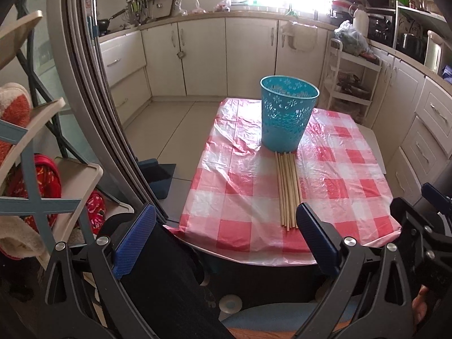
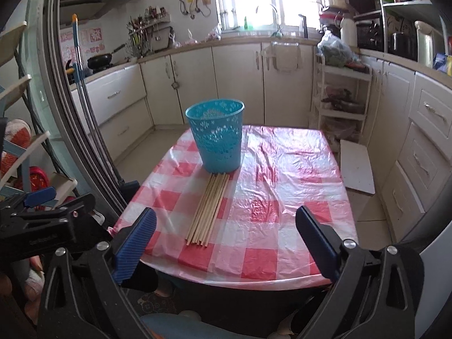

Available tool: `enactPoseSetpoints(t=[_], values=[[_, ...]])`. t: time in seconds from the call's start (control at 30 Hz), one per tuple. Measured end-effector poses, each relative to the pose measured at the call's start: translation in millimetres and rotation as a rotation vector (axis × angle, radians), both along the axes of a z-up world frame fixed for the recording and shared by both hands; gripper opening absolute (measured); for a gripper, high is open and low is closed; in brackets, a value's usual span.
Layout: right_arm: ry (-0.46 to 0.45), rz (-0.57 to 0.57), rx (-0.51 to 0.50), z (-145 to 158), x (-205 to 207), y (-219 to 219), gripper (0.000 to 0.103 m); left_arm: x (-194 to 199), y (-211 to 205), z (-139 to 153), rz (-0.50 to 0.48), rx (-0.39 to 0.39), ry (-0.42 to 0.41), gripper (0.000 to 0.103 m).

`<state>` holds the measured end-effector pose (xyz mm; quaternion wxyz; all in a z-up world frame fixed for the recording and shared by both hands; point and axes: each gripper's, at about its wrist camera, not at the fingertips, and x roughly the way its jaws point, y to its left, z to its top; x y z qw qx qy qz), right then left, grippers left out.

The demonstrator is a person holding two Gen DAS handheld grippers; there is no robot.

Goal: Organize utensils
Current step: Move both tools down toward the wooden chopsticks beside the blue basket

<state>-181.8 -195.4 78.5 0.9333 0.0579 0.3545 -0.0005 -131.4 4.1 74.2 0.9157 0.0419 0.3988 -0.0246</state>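
Note:
Several wooden chopsticks (image 1: 287,190) lie side by side on the red-and-white checked tablecloth (image 1: 226,186), their far ends touching a blue perforated basket (image 1: 287,114) that stands upright. In the right wrist view the chopsticks (image 2: 209,209) and basket (image 2: 217,135) sit left of centre. My left gripper (image 1: 226,234) is open and empty, held before the table's near edge, its right finger close to the chopsticks' near ends. My right gripper (image 2: 226,237) is open and empty over the near edge, right of the chopsticks. The right gripper shows at the left view's right edge (image 1: 423,220).
A shelf rack with cloth items (image 1: 34,152) stands to the left. A curved grey frame (image 1: 93,107) rises beside the table. Kitchen cabinets (image 2: 237,82) line the back and right. A white board (image 2: 357,169) leans on the floor at the right. A white trolley (image 2: 341,99) stands behind the table.

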Motion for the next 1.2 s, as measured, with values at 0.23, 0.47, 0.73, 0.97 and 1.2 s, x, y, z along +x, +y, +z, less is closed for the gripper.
enactPoseSetpoints(t=[0.23,0.47,0.73,0.97,1.2], values=[[0.185,0.013,0.033,-76.4,96.4,-15.4,0.040,74.4,-22.2,-58.0,-0.017,0.020,0.137,0.095],[0.274,0.021,0.006,-121.5,168.3,-5.4,0.020,146.2,-45.5,-105.4,0.001,-0.003,0.230,0.095],[0.304,0.034,-0.042,-137.5,195.1,-13.4,0.014,191.9,-58.6,-133.9,0.007,-0.006,0.277,0.095],[0.350,0.122,-0.065,-134.7,195.2,-30.7,0.009,214.4,-80.8,-155.5,-0.039,0.026,0.298,0.094],[0.349,0.115,0.064,-138.8,190.1,-52.3,0.009,239.1,-98.6,-167.3,-0.066,0.061,0.304,0.086]])
